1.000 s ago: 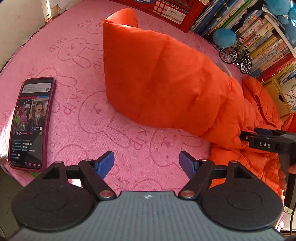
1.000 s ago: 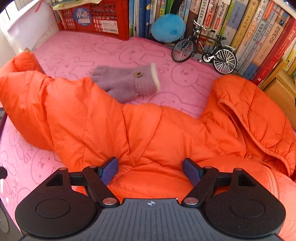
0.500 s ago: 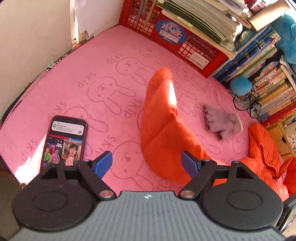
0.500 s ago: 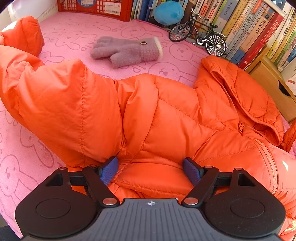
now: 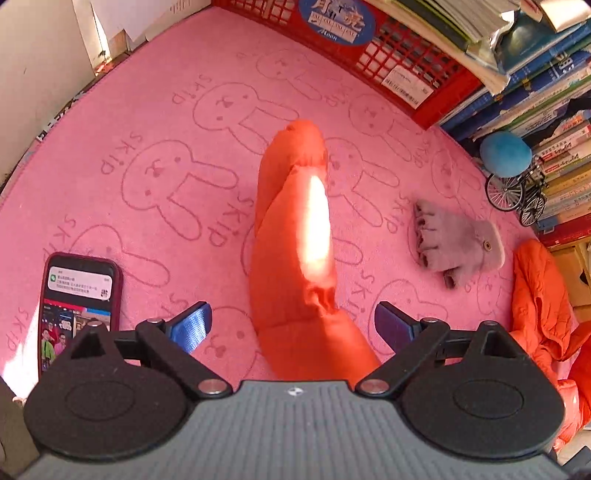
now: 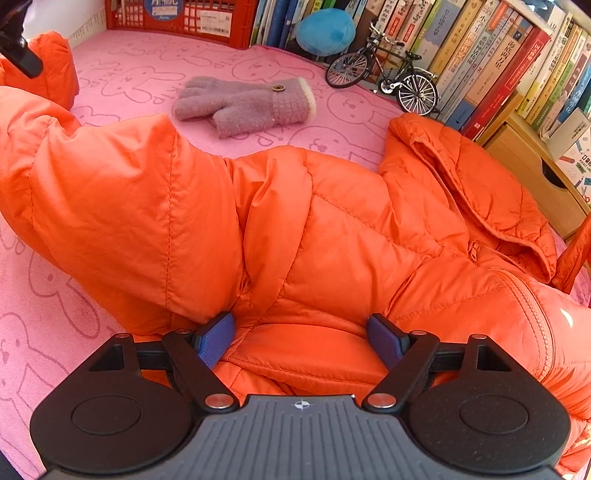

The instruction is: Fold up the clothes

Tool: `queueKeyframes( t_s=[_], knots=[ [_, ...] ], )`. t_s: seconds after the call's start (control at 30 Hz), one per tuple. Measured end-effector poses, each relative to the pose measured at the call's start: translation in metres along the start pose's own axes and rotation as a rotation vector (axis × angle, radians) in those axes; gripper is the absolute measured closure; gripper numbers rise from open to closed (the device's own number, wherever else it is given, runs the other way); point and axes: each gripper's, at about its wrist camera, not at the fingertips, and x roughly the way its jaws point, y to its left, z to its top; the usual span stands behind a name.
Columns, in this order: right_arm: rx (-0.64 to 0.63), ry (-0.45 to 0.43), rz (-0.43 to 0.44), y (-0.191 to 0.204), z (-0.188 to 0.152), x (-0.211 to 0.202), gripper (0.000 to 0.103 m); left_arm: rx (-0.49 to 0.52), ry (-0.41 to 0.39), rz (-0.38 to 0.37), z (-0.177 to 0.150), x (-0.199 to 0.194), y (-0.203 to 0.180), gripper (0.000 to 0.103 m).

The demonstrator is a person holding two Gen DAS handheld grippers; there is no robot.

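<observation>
An orange puffer jacket [image 6: 332,229] lies on the pink bunny-print cloth [image 5: 147,155]. Its sleeve [image 5: 295,243] stretches away across the cloth in the left wrist view, and its hood [image 6: 480,184] lies at the right in the right wrist view. My left gripper [image 5: 291,325] is open above the sleeve's near part, with the sleeve passing between the blue pads [image 5: 192,325]. My right gripper [image 6: 301,339] is open, its pads pressed into the jacket body, with a fold of fabric between them.
A lilac knit glove [image 6: 247,103] lies on the cloth beyond the jacket. A phone [image 5: 77,306] lies at the left. A red crate [image 5: 388,55], rows of books [image 6: 498,62], a model bicycle [image 6: 388,81] and a blue plush ball [image 6: 325,31] line the far edge.
My left gripper rose and pulled back, so the sleeve now lies long and narrow between its pads. The right gripper stayed open on the jacket body, shifting slightly.
</observation>
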Motion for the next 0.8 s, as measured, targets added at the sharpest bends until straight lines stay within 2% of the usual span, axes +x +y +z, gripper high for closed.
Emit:
queueKeyframes(
  t_s=[0.07,0.13,0.2,0.3,0.4,0.47,0.53,0.63,0.8],
  knots=[
    [0.002,-0.005,-0.001,0.000,-0.002,-0.001,0.023,-0.010,-0.010,-0.004,-0.010,0.008,-0.001,0.034],
    [0.006,-0.005,-0.003,0.000,-0.003,-0.004,0.023,-0.018,-0.008,-0.051,-0.010,0.011,-0.001,0.081],
    [0.013,0.008,-0.005,-0.001,0.000,-0.009,0.023,-0.022,-0.032,-0.074,-0.002,0.005,-0.001,0.097],
    [0.044,0.002,-0.001,-0.005,0.005,-0.021,0.023,-0.044,-0.198,-0.137,0.026,-0.036,0.003,0.097],
    [0.137,-0.076,0.008,-0.018,0.013,-0.043,0.023,-0.110,-0.361,-0.291,0.060,-0.095,0.018,0.098],
    [0.207,-0.136,0.013,-0.028,0.018,-0.059,0.023,-0.120,-0.465,-0.366,0.076,-0.130,0.023,0.098],
    [0.274,-0.195,0.015,-0.038,0.024,-0.074,0.021,-0.087,-0.552,-0.370,0.084,-0.150,0.025,0.097],
    [0.325,-0.239,-0.016,-0.047,0.031,-0.083,0.014,-0.097,-0.492,-0.269,0.095,-0.124,0.039,0.096],
    [0.325,-0.184,-0.033,-0.050,0.030,-0.071,0.012,-0.112,-0.392,-0.101,0.114,-0.081,0.062,0.096]
  ],
)
